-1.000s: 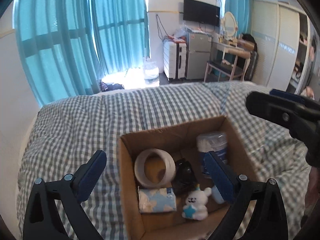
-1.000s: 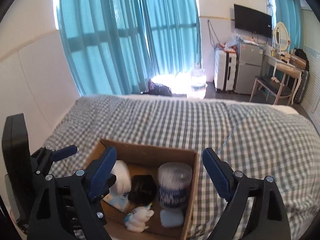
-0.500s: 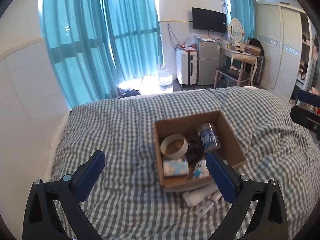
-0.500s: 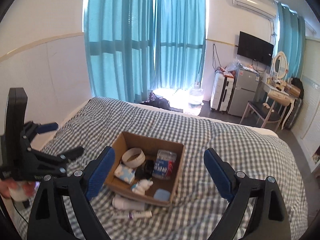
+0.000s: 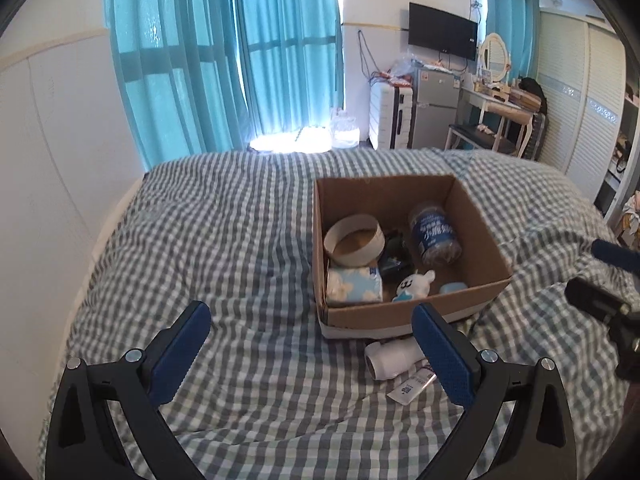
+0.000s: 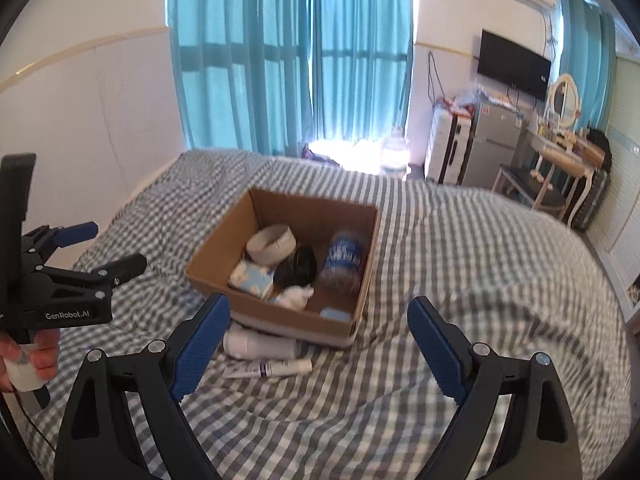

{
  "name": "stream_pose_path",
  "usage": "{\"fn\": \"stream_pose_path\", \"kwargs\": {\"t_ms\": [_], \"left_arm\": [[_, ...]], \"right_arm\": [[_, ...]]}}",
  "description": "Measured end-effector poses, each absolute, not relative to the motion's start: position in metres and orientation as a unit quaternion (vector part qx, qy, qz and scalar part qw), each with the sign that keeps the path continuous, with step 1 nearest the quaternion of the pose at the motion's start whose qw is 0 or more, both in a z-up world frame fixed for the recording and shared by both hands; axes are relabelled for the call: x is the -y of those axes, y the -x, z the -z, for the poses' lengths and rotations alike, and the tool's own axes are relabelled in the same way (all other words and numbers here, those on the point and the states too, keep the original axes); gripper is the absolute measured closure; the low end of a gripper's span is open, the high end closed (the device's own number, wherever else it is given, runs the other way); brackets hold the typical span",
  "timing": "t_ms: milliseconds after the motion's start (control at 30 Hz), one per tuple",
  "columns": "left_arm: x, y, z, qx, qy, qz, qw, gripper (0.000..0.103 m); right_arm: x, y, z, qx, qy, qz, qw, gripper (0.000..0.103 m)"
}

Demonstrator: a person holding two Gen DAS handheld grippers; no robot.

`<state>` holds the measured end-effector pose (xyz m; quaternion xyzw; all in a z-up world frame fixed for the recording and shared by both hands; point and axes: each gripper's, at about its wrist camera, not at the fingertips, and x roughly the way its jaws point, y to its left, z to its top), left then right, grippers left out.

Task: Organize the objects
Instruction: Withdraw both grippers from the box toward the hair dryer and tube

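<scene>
**A:** Start with the tools. How do they stand?

**B:** The left gripper [image 5: 311, 338] has its blue-padded jaws spread wide with nothing between them, hanging above the grey-and-white checked bedspread [image 5: 224, 240]. The right gripper [image 6: 319, 330] is the same: jaws apart, empty, held back from the work.

**A:** And what lies closest to them?

**B:** Just beyond the right gripper's left pad, a white cylindrical plastic bottle [image 6: 256, 343] lies on its side, touching the near wall of the brown open-topped cardboard box [image 6: 288, 312]. In front of it lies a slim white squeeze tube with a purple band [image 6: 268, 369], also flat on the bedspread. These two look like the things not yet put away.

**A:** What is in the box?

**B:** A wide roll of cream tape [image 5: 354, 240], a clear jar with a blue label [image 5: 434, 234] tipped over, a blue-and-white tissue pack [image 5: 352, 286], a small white plush toy [image 5: 412, 286], something dark in the middle I cannot identify, and a pale blue piece [image 5: 452, 288] at the near wall.

**A:** So how should the next pick go?

**B:** My judgement: take the bottle first with the right gripper, coming down with the jaws across its round body near the middle, so it cannot roll away on the soft bedding. Close gently, lift clear of the box wall, then lower it into the open floor by the right wall. The tube is flat and low; pinch its edges, pressing slightly into the quilt.
</scene>
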<state>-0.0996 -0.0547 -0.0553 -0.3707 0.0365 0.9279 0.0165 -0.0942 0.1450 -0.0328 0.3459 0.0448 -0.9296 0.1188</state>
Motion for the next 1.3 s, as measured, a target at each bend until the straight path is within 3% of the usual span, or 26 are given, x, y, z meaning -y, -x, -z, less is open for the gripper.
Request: {"fn": "stream_pose_path", "kwargs": {"t_ms": [400, 533, 667, 767, 967, 1033, 1100, 1300], "left_arm": [[0.043, 0.125, 0.161, -0.067, 0.446, -0.892, 0.021, 0.000], [0.062, 0.129, 0.174, -0.028, 0.470, -0.882, 0.017, 0.000], [0.077, 0.136, 0.181, 0.006, 0.481, -0.876, 0.009, 0.000], [0.078, 0.139, 0.186, 0.009, 0.490, -0.872, 0.012, 0.000], [0.074, 0.137, 0.186, 0.000, 0.487, -0.874, 0.015, 0.000], [0.072, 0.135, 0.184, -0.004, 0.482, -0.876, 0.016, 0.000], [0.070, 0.133, 0.181, -0.008, 0.478, -0.878, 0.015, 0.000], [0.065, 0.129, 0.176, -0.022, 0.468, -0.884, 0.013, 0.000]], "right_arm": [[-0.120, 0.135, 0.156, -0.031, -0.461, 0.878, 0.126, 0.013], [-0.112, 0.148, 0.185, -0.022, -0.495, 0.860, 0.122, 0.013], [-0.102, 0.159, 0.203, -0.019, -0.516, 0.849, 0.116, 0.021], [-0.096, 0.167, 0.216, -0.015, -0.529, 0.841, 0.112, 0.026], [-0.090, 0.174, 0.232, -0.015, -0.544, 0.831, 0.110, 0.026], [-0.089, 0.172, 0.234, -0.025, -0.545, 0.832, 0.106, 0.030], [-0.087, 0.169, 0.234, -0.032, -0.542, 0.833, 0.108, 0.041], [-0.091, 0.153, 0.220, -0.035, -0.510, 0.852, 0.113, 0.059]]}}
